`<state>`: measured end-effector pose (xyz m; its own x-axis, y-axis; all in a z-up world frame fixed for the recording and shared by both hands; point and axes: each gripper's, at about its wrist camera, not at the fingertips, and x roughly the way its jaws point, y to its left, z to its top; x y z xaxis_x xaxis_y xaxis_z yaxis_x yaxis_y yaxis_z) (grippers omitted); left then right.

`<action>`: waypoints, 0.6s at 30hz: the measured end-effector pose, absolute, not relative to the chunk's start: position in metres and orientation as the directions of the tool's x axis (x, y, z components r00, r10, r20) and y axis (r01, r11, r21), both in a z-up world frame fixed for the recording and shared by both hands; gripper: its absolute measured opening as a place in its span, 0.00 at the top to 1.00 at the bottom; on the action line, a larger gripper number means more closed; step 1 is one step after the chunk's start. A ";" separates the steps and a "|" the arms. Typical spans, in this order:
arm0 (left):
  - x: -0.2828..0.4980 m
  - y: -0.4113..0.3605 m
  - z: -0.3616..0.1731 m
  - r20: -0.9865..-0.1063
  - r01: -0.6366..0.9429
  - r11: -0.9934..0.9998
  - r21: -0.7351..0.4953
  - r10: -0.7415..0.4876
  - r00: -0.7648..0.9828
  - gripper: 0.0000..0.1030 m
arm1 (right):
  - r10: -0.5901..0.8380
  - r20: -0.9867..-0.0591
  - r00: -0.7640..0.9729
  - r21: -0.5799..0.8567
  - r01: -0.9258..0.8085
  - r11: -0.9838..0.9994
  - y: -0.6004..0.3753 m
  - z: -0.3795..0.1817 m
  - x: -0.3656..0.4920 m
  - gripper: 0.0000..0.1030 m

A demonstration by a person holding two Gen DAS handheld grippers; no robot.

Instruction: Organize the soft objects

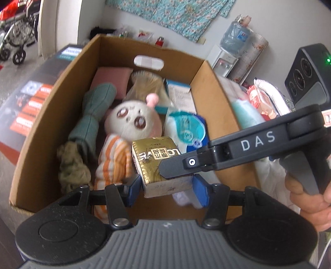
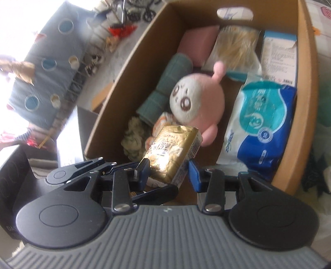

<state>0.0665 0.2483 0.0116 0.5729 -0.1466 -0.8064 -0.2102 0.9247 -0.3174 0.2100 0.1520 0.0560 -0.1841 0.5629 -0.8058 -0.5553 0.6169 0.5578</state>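
You've got both tongs over the open brown cardboard box (image 1: pixel 213 87). The gold foil-wrapped rectangular pack (image 1: pixel 154 163) sits between the blue pads of your left gripper (image 1: pixel 166 189), which clamp its sides. Your right gripper (image 2: pixel 168 172) brackets the same pack from the other side; its left pad touches, its right pad looks just clear, so that grip I can't call. Below the pack lie a pink-and-white round plush toy (image 1: pixel 132 120), a rolled green towel (image 1: pixel 93 115) and a blue-and-white tissue packet (image 2: pixel 262 128). Behind the box stand a white water dispenser (image 1: pixel 222 62) and a floral teal cloth (image 1: pixel 175 14) on the wall.
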 end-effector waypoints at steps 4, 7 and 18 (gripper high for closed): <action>0.055 0.253 0.002 -0.819 -0.203 0.923 -0.326 -0.169 0.549 0.46 | 0.528 -0.823 -0.210 0.542 -0.571 0.617 0.155 0.046 0.206 0.58; 0.052 0.255 0.003 -0.818 -0.196 0.929 -0.314 -0.160 0.553 0.45 | 0.514 -0.829 -0.220 0.535 -0.580 0.614 0.158 0.040 0.205 0.51; 0.038 0.255 0.016 -0.784 -0.207 0.940 -0.271 -0.091 0.614 0.33 | 0.629 -0.762 -0.154 0.596 -0.545 0.589 0.130 0.057 0.210 0.45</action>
